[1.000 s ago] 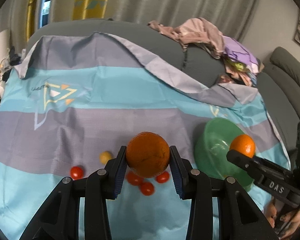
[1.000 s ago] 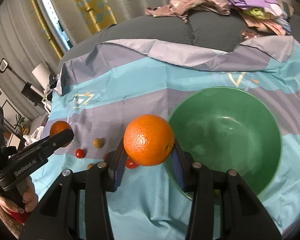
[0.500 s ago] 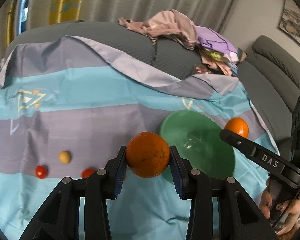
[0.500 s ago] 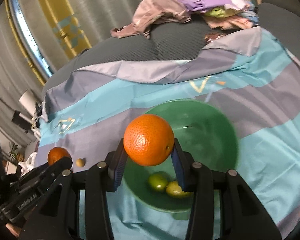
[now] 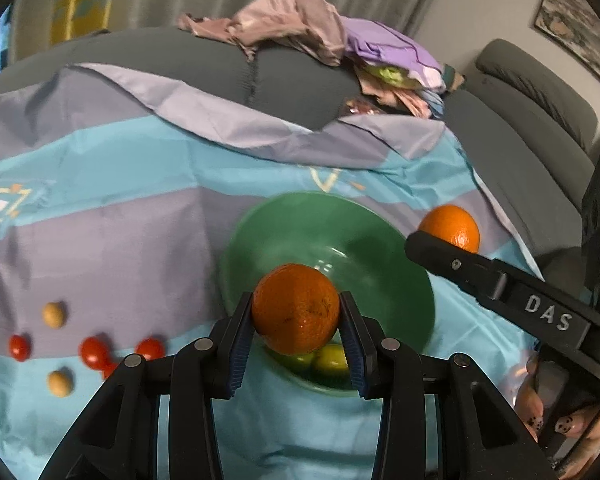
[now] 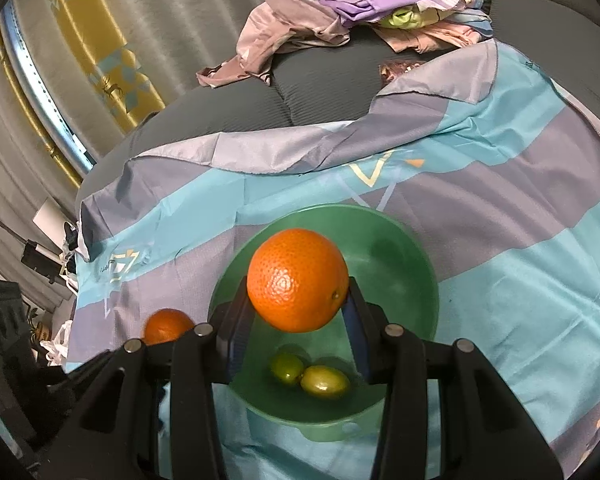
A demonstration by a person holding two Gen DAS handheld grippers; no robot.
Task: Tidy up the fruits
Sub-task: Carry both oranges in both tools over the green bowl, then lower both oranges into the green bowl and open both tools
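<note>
My left claw (image 5: 296,320) is clamped on a darker orange (image 5: 295,308), the blue pads pressing it from both sides, and it hangs above the near part of the green bowl (image 5: 260,236). My right claw (image 6: 298,300) grips a brighter orange (image 6: 297,280) the same way, held over the middle of the same bowl (image 6: 400,248). In the right wrist view two small green fruits (image 6: 312,376) lie touching each other on the bowl's floor, below the orange I hold there; in the left wrist view they peek out under my left orange at the bowl's near side. The bowl sits on a striped cloth (image 5: 140,184) of light blue and grey bands, spread over a dark grey sofa (image 5: 204,68). To the left of the bowl, well apart from it, loose fruit lies on the cloth: three red cherry tomatoes (image 5: 94,350) in a rough row, with a fourth partly hidden behind my left claw's arm, and two small tan round fruits (image 5: 53,314), one above the row and one below it. A heap of pink and purple clothes (image 5: 320,32) rests on the sofa behind the cloth. From the left wrist view my right claw (image 5: 432,240) comes in from the right, its orange (image 5: 450,226) showing beyond the bowl's far right rim.
</note>
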